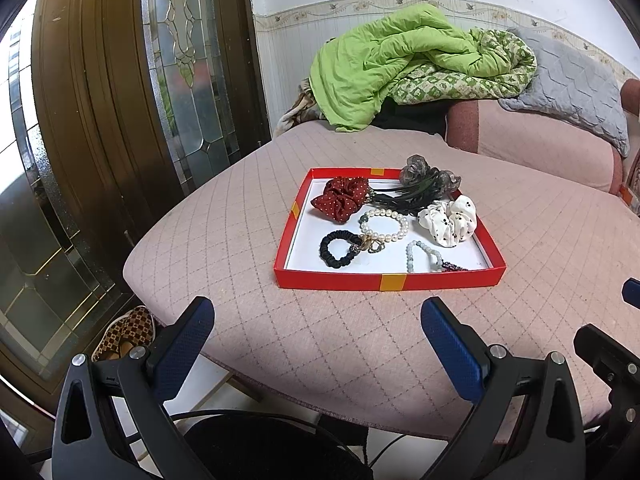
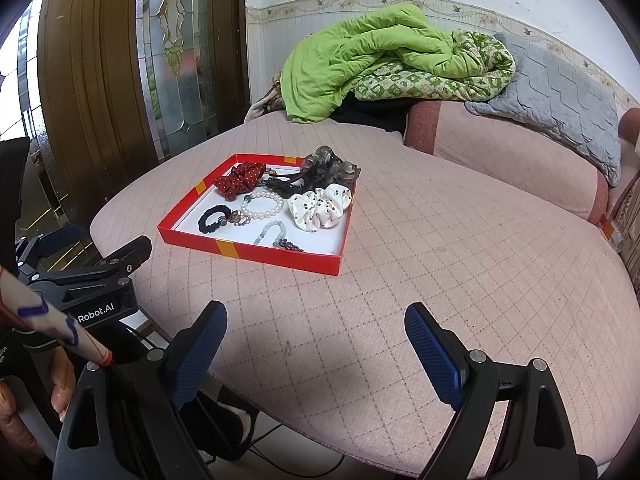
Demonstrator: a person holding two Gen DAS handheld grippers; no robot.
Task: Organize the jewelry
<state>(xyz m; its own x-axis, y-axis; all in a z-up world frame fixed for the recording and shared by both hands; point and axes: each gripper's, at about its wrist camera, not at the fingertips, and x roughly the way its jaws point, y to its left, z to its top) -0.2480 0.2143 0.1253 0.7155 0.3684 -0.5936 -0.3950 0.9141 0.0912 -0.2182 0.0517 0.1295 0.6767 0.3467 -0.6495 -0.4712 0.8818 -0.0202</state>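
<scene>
A shallow red tray [image 1: 388,282] [image 2: 248,254] with a white floor rests on the pink quilted cushion. Inside lie a red dotted scrunchie [image 1: 342,199] [image 2: 239,181], a white dotted scrunchie [image 1: 448,220] [image 2: 318,208], a grey gauzy scrunchie [image 1: 430,178] [image 2: 330,168] with dark tassels, a pearl bracelet [image 1: 386,224] [image 2: 262,206], a black hair tie [image 1: 340,249] [image 2: 214,219] with a charm, and a pale green bead bracelet [image 1: 424,254] [image 2: 270,232]. My left gripper [image 1: 318,334] stands open near the cushion's front edge, short of the tray. My right gripper [image 2: 316,340] is open over bare cushion, with the tray ahead to its left.
A green quilt [image 1: 400,64] [image 2: 372,52] and a grey pillow [image 1: 572,80] [image 2: 560,96] are piled at the back. A wooden door with patterned glass [image 1: 120,120] stands left. A checked shoe [image 1: 128,332] lies on the floor. A person's hand [image 2: 24,400] holds the left gripper's body [image 2: 88,280].
</scene>
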